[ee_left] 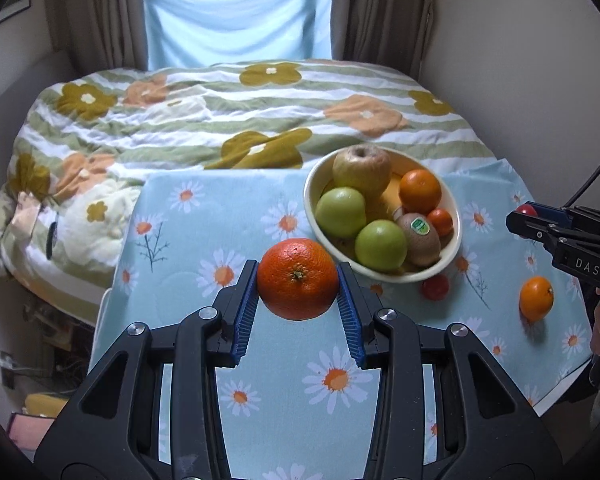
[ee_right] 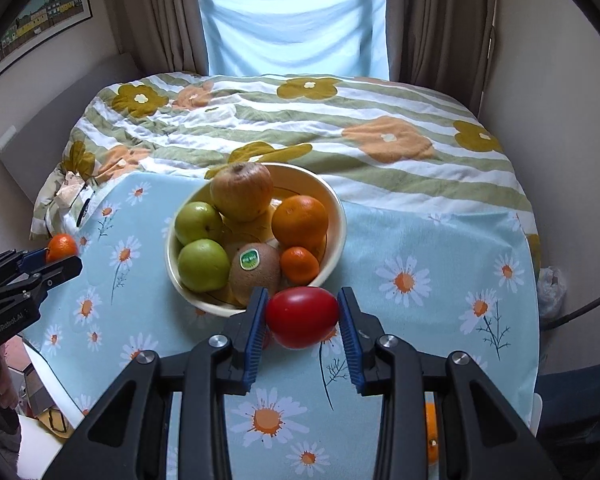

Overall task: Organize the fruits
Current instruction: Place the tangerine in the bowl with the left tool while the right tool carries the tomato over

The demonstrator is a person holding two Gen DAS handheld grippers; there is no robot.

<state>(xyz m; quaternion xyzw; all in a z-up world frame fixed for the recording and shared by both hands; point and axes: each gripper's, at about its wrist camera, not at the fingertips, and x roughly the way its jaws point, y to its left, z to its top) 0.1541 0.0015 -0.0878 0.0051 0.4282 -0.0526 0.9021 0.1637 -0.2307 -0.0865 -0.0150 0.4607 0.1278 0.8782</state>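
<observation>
1. The bed fills the far half of both views under a crumpled quilt of green and white stripes with big mustard and peach flowers.
2. The table wears a smooth pale-blue cloth printed with daisies; its far edge meets the quilt.
3. The bowl, cream and round, stands near the table's far edge. It holds a dull yellow-brown apple on top, two glossy green apples, an orange, a small mandarin and a fuzzy kiwi with a green sticker. Something yellow lies underneath, mostly covered.
4. The left gripper is clamped on a large, dimpled orange, stem towards the camera, held above the cloth in front of the bowl.
5. The right gripper is closed on a smooth red tomato, held just in front of the bowl's near rim.
6. A small orange sits alone by the table's right edge.
7. A second tomato is half hidden under the bowl's near rim.
</observation>
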